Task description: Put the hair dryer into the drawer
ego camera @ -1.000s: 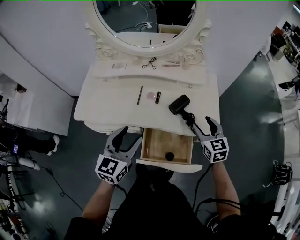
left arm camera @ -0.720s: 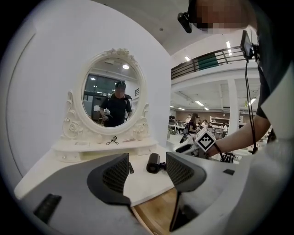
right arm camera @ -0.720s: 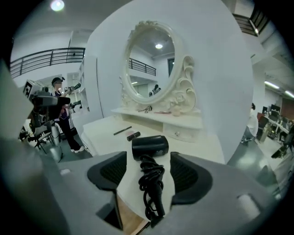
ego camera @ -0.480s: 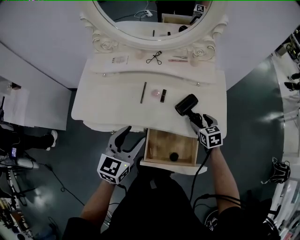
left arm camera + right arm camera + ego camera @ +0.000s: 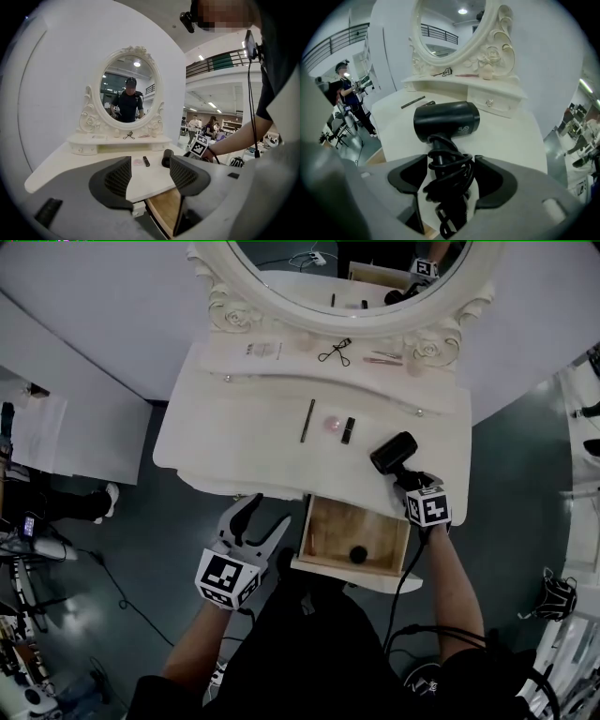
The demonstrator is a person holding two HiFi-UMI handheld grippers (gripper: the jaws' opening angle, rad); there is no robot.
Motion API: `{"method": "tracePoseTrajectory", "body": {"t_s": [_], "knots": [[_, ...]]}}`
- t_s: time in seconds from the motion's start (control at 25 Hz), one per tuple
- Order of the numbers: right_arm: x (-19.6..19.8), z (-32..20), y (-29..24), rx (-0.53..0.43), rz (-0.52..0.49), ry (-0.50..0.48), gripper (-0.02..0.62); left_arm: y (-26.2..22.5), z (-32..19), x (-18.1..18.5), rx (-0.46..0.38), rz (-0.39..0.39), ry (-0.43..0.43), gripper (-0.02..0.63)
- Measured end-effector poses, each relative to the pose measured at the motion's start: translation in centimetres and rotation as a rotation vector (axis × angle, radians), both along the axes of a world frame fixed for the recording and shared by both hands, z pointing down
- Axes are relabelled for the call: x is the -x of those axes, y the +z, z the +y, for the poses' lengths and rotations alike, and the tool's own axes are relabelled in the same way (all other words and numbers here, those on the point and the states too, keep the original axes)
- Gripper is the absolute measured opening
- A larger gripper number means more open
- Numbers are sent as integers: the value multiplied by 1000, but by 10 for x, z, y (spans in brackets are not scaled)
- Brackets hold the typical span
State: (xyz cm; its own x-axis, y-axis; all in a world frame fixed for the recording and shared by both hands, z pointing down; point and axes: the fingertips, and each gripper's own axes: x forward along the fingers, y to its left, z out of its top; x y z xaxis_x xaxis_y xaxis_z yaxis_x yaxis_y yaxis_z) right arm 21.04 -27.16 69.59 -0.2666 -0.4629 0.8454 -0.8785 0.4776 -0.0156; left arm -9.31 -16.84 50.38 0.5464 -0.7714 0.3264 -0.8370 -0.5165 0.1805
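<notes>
A black hair dryer lies on the white dressing table near its front right edge, with the cord wound round the handle. My right gripper points steeply down over that handle. In the right gripper view the dryer has its wrapped handle between the jaws of my right gripper. They stand wide, with a gap on the left side. The wooden drawer is pulled out below the tabletop. My left gripper hangs open and empty to its left.
A small black round object lies in the drawer. On the tabletop are a dark stick, a pink disc and a lipstick. An eyelash curler lies on the shelf under the oval mirror.
My right gripper has tipped downward and closed in on the dryer's handle at the table's front edge. The left gripper has drifted slightly beside the drawer.
</notes>
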Motion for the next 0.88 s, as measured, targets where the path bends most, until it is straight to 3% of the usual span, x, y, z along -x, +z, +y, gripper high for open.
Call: {"method": "tracePoseTrajectory", "body": {"t_s": [0.56,0.88], "knots": [[1,8,-1,27,85,-14,281,-2,18,18,9,1,-4,252],[19,40,-17,-19,136,-119,275,-1,28,10,3,-2,50,252]]}}
